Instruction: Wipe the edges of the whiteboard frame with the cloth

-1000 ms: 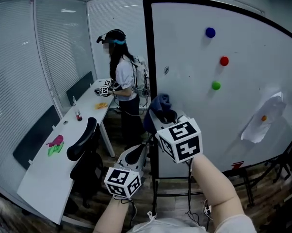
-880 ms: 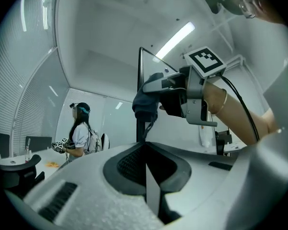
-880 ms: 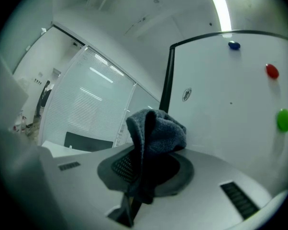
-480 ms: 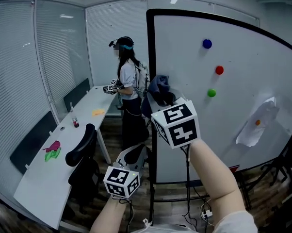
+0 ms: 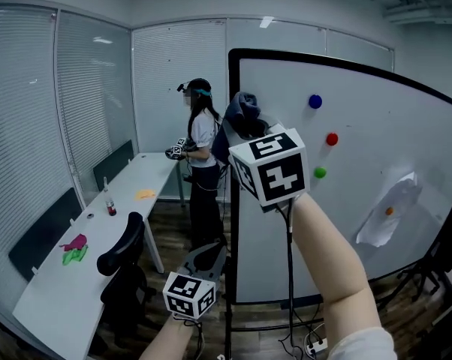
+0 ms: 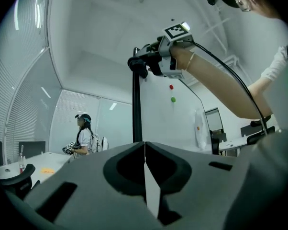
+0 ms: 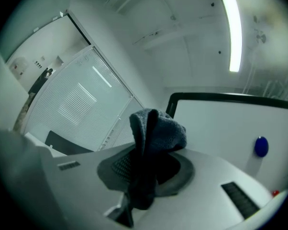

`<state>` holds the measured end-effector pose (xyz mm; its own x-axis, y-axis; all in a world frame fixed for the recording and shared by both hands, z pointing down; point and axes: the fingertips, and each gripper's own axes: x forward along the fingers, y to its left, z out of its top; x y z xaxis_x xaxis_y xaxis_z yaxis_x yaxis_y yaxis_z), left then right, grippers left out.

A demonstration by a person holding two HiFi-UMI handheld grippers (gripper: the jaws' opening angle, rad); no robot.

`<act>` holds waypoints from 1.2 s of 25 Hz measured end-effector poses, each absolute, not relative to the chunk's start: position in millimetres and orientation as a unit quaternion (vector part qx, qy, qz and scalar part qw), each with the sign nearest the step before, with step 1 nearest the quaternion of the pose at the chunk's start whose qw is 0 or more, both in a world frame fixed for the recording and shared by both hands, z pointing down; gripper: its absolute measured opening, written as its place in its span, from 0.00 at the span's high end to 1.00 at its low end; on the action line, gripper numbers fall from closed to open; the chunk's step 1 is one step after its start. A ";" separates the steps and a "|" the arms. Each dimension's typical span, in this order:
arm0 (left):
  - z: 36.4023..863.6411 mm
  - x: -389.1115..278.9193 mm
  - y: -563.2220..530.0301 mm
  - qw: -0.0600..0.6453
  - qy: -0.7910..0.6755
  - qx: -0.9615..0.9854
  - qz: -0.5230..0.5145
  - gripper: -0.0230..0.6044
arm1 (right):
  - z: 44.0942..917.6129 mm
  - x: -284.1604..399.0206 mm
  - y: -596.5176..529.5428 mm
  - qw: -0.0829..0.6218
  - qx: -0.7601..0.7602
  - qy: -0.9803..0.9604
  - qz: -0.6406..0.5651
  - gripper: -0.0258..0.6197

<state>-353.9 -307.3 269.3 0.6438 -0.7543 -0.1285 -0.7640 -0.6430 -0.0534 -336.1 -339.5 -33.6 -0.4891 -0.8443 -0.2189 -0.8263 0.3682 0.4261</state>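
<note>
Dark blue terry cloth [image 7: 156, 133] is pinched between the fingers of the right gripper [image 7: 145, 174] and bunches up past their tips. The right gripper view shows this, with the top corner of the black whiteboard frame [image 7: 220, 97] just beyond the cloth. Only the head view shows the left gripper [image 5: 209, 251] low, well below those fingers, beside the frame's left edge. The left gripper view shows its fingers pressed together with nothing between them, pointing up along the frame.
</note>
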 end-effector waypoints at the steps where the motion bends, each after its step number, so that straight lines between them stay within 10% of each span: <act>1: 269.9 -351.6 -307.7 0.050 0.415 -0.907 0.047 0.93 | -40.3 -337.3 -339.2 0.017 0.507 -0.825 -0.251 0.85; 30: 258.7 -244.7 -310.2 0.066 0.422 -0.903 0.038 0.93 | -166.7 -251.0 -323.7 -0.037 0.521 -0.791 -0.320 0.85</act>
